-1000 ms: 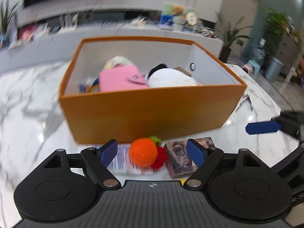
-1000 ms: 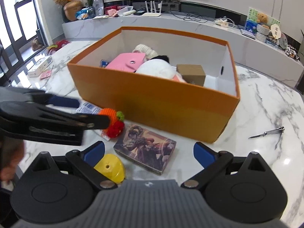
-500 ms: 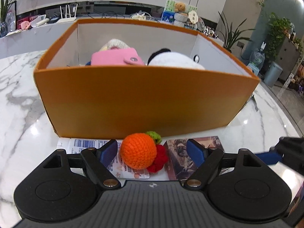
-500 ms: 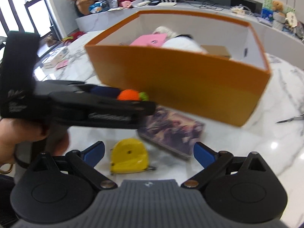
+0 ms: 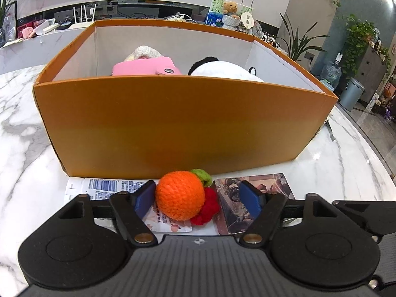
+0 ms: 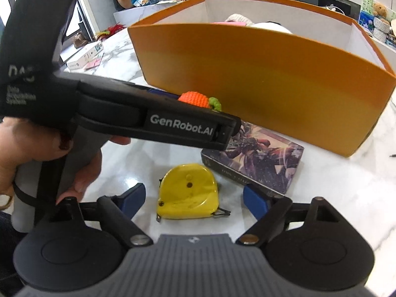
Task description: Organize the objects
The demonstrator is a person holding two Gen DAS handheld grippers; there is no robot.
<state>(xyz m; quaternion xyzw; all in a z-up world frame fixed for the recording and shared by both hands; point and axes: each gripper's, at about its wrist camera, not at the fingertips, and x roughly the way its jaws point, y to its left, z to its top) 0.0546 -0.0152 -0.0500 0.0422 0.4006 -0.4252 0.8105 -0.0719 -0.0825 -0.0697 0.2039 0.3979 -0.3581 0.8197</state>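
Crocheted orange ball (image 5: pixel 180 198) with red and green bits, on white marble at 6 o'clock of open orange box (image 5: pixel 183 123), yellow tape measure (image 6: pixel 187 191) lying flat, illustrated card box (image 6: pixel 262 159) at its 2 o'clock

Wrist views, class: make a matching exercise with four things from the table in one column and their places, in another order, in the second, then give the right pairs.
Things:
1. crocheted orange
2. yellow tape measure
3. pink wallet
4. picture card box

Places:
A. inside the orange box
B. between the right tongs
C. between the left tongs
D. flat on the table, in front of the orange box, clear of both tongs' pads

Pairs: 1-C, 2-B, 3-A, 4-D
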